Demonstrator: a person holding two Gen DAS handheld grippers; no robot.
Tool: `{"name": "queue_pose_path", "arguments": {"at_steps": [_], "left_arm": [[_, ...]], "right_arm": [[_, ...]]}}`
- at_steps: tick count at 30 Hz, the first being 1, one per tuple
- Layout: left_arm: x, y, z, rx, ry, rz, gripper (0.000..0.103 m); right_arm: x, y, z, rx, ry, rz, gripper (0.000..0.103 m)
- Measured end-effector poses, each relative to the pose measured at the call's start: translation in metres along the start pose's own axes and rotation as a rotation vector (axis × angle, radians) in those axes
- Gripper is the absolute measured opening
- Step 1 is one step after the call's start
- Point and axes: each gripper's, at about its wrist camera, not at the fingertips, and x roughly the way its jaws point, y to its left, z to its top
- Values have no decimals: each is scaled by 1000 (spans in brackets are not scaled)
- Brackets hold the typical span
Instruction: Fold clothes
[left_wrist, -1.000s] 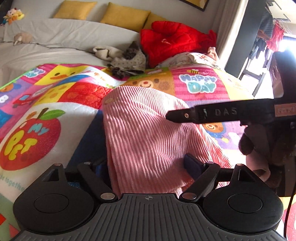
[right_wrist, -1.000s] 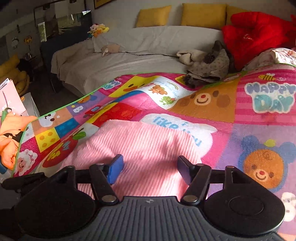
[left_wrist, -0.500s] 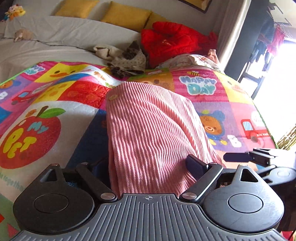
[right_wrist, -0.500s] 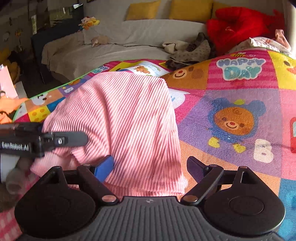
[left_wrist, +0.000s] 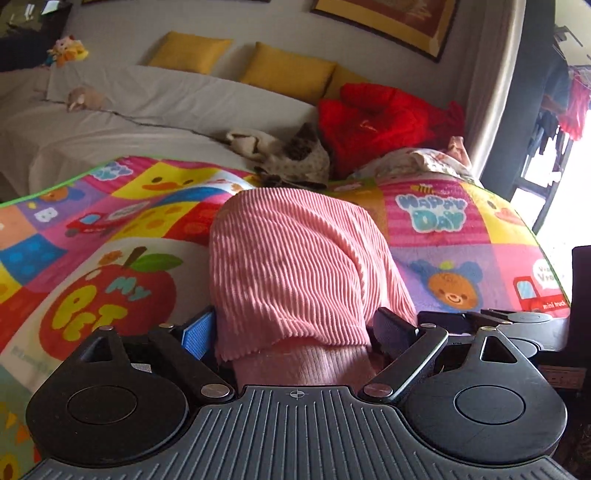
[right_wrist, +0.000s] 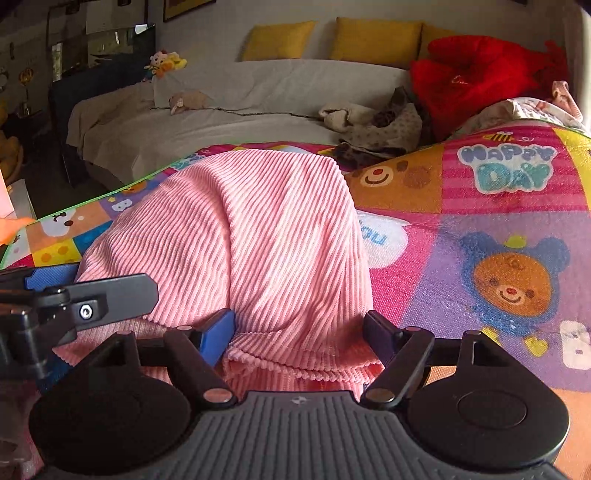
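Pink ribbed garment (left_wrist: 299, 266) on the mat (left_wrist: 476, 236), roughly mid-mat, folded into a long strip; near hem doubled, 2 layers showing, right at both grippers

Step in hand, by judgement: grab near hem w/ both tools for next fold away toward the red jacket (left_wrist: 376, 122). To do well: catch both layers, not just top one; grip at the 2 near corners so edge stays straight; lift evenly, lay hem square onto far edge

Left gripper (left_wrist: 293, 334): jaws wide apart, hem between them, blue pad (left_wrist: 197, 332) just beside cloth's left edge, no pinch seen. Pointed forward & somewhat down along the garment

Right gripper (right_wrist: 299, 334): jaws apart but closing, hem between them, pads beside cloth, not pressing yet as far as visible. Also angled down, set just right of the left tool; left tool's finger (right_wrist: 110, 295) seen at garment's near-left side in right view

Risk: top layer sliding off lower one if only 1 caught
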Motion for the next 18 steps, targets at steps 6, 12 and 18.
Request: {"name": "queue_pose_path", "arguments": {"at_steps": [6, 12, 18], "left_arm": [[5, 1, -2, 0, 47, 40, 93], [-17, -11, -16, 56, 69, 127, 96], [-52, -35, -48, 133, 156, 212, 101]], "right_arm": [[-11, -22, -11, 88, 8, -11, 87], [-42, -42, -36, 168, -20, -35, 91], [-77, -39, -62, 100, 1, 5, 103]]}}
